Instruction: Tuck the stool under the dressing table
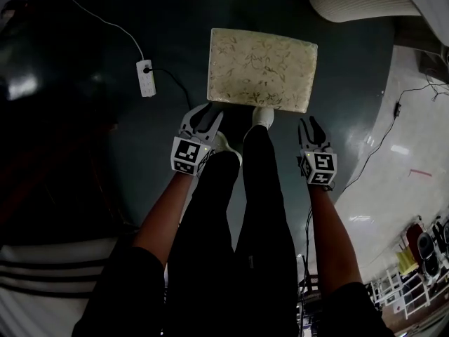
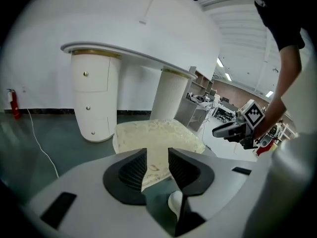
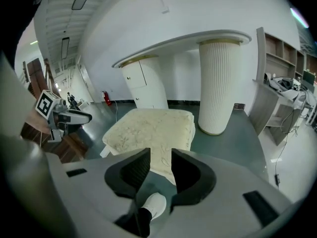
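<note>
Cushioned stool (image 1: 262, 69) stands just ahead of the left gripper (image 1: 205, 114) and right gripper (image 1: 311, 126); both jaws apart, empty; the top looks soft, the frame likely light and stiff; take the near corners.

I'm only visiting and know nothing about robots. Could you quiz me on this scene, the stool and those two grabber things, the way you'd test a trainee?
1. True or false: the stool already stands under the dressing table.
2. What does the left gripper hold? A) the stool B) a shoe C) nothing
3. In the head view, what white thing lies on the floor left of the stool?

Key
1. False: the stool stands out in front of the table.
2. C: its jaws are apart with nothing gripped, and so are the right gripper's.
3. A power strip.
</note>
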`<state>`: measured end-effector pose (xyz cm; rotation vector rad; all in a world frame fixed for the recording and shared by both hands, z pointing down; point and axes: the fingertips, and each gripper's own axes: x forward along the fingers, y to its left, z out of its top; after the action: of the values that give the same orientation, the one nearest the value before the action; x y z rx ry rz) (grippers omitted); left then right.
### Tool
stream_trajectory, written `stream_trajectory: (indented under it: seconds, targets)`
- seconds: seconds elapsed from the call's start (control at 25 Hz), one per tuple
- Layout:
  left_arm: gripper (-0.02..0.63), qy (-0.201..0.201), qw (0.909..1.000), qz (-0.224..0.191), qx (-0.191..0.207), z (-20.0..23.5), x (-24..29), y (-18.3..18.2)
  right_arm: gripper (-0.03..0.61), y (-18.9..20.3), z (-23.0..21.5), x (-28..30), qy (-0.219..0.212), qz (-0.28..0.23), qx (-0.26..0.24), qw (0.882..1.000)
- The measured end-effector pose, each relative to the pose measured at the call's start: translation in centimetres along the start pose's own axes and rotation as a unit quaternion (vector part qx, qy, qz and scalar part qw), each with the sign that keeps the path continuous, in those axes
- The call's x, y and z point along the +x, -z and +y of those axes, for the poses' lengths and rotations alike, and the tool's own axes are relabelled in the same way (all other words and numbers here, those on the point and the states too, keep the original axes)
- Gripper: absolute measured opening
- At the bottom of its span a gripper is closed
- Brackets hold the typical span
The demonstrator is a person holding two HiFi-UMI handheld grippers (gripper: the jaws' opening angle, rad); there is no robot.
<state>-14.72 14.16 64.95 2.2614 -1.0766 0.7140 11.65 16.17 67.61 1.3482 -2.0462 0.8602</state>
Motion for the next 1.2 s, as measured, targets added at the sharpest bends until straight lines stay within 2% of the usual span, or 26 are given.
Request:
stream_trajectory:
  seconds: [0.08,0.24,0.52,0.68,0.96,1.2]
  targets:
    - [0.139,-0.014,0.9998,0.013,-0.005,0.9,1.1,2.3,0.124,1.7,-1.0,1.2,0.002,0.015,-0.009,1.000]
    - [0.165,-0.035,0.9979,0.055,-0.005,3.3,2.6,5.4,0.195,4.3,-2.0,3.2,0.002,0.040,-0.007,0.999]
    - [0.206,-0.023,0.9925,0.119,0.015,4.6,5.7,9.3,0.233,6.2,-2.6,5.6,-0.006,0.058,-0.020,0.998]
    - [0.208,-0.018,0.9935,0.112,0.009,4.9,6.6,9.6,0.236,6.0,-2.6,6.8,-0.007,0.048,-0.042,0.998]
    - [0.229,-0.021,0.9942,0.105,-0.012,4.5,6.8,10.5,0.236,6.1,-2.2,6.7,-0.045,0.042,-0.075,0.995]
    - [0.242,-0.034,0.9934,0.108,-0.018,4.9,7.2,10.1,0.238,6.1,-2.0,7.1,-0.015,0.038,-0.052,0.998]
